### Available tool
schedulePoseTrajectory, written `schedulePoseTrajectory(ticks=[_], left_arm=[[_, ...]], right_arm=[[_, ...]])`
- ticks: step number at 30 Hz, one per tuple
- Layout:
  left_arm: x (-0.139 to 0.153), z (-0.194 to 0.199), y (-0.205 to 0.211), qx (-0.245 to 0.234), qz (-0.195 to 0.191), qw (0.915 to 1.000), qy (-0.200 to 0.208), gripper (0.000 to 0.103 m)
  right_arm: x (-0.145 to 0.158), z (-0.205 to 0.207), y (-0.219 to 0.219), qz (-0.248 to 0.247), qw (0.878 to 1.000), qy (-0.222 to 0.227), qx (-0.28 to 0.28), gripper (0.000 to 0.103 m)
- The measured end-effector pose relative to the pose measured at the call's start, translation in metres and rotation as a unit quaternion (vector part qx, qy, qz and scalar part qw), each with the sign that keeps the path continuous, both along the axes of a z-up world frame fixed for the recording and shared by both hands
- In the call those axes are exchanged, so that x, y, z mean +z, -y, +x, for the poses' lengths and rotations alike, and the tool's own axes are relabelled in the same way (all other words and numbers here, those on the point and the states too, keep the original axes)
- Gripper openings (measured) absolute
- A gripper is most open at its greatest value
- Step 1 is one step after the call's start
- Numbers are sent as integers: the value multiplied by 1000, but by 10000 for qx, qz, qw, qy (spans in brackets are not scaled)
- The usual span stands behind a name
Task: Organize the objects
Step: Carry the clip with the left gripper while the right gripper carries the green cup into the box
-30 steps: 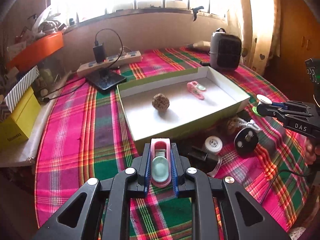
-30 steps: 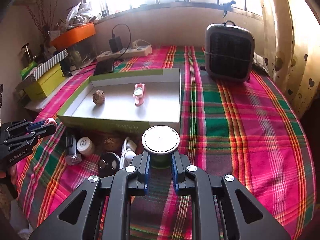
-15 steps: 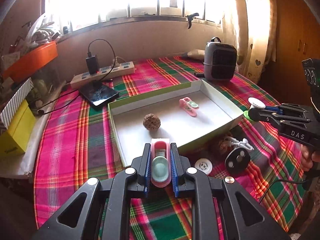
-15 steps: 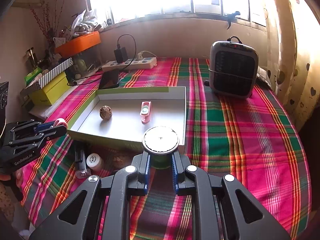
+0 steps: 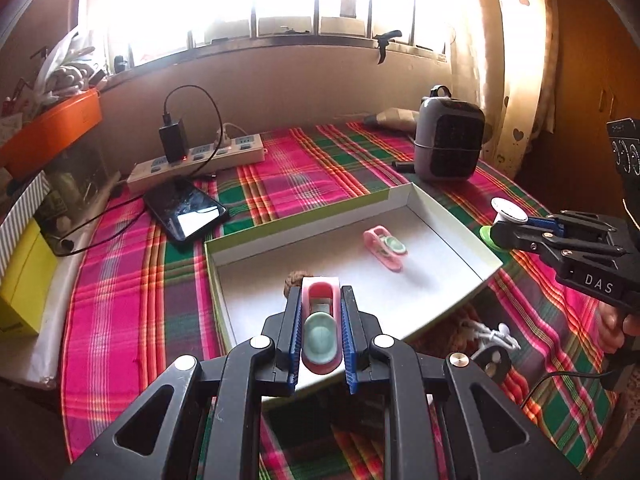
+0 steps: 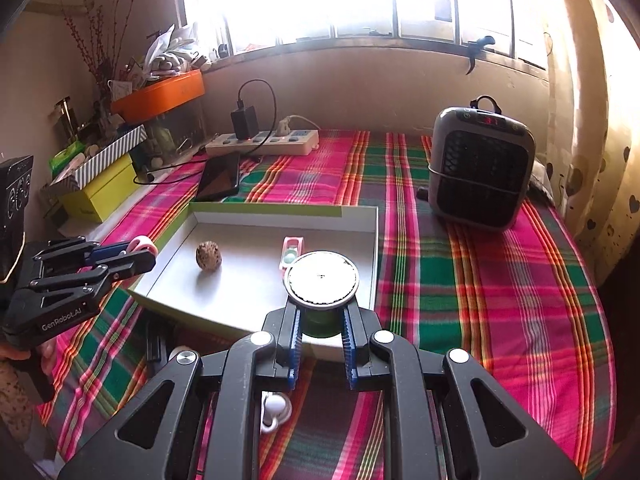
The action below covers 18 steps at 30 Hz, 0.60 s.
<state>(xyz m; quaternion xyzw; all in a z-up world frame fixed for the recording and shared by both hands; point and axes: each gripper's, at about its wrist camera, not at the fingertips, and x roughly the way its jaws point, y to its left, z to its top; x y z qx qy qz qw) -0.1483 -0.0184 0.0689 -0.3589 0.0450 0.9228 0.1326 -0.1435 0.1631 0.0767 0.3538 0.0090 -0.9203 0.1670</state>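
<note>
left gripper [image 5: 321, 338] clamps a pink clip with pale green oval pad [image 5: 320, 330]; right gripper [image 6: 320, 334] grips a green spool with round white cap [image 6: 322, 278], white tray [image 6: 374, 240] at 12 o'clock.

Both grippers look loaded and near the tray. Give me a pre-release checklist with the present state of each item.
1. Left gripper shut on the pink clip with a mint-green oval pad: ok.
2. Right gripper shut on the green spool with a white disc top: ok.
3. Free floor in the shallow white cardboard tray for both: ok.
4. Brown wicker ball and second pink clip already in the tray, away from its near right part: ok.
5. Grippers apart from each other: ok.
6. Height of either item above the tray floor: cannot tell.
</note>
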Motion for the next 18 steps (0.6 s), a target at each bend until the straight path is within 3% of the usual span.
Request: schedulePoseTrajectory(ticks=[18], left_arm=[[-11, -62, -1, 88, 35, 9997, 203, 16]], right_arm=[[-12, -58, 10, 99, 9996, 145, 237, 18]])
